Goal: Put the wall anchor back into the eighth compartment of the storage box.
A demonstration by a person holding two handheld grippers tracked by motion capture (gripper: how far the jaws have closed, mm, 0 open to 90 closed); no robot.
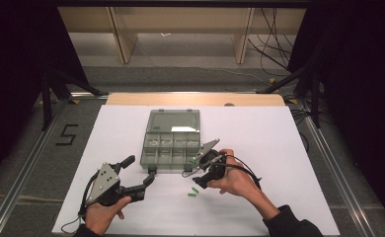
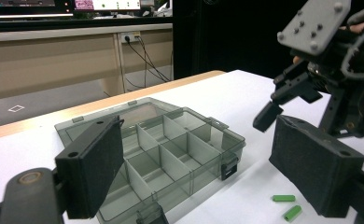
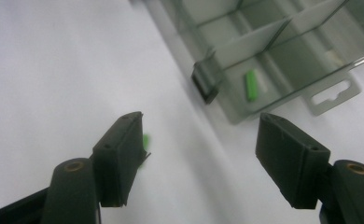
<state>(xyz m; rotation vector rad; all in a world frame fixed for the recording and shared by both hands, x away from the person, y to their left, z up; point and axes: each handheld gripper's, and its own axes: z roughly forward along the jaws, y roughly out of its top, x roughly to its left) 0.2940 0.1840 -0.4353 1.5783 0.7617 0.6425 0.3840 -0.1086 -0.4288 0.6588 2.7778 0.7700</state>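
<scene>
One small green plastic cylinder [image 3: 251, 85] already lies in a front corner compartment of the clear grey divided plastic organiser box [image 1: 172, 143]; two more green cylinders [image 1: 194, 192] lie on the white table [image 1: 279, 148] just in front. The right gripper [image 1: 198, 174] hovers near the box, jaws wide and empty. The left gripper [image 1: 142, 177] is open by the front edge. Next, descend squarely over one cylinder, closing across its width.

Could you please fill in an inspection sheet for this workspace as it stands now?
Surface: white table top, wooden strip at its far edge.
Job's things: compartment box open, lid laid back; one green piece in a corner compartment; two green pieces on the table.
Clutter: nothing seen.
Grippers: left hand-held gripper open, empty; right hand-held gripper open, empty.
Cables: one trails from each gripper; more on the floor.
Surroundings: wooden furniture, dark curtains.
</scene>
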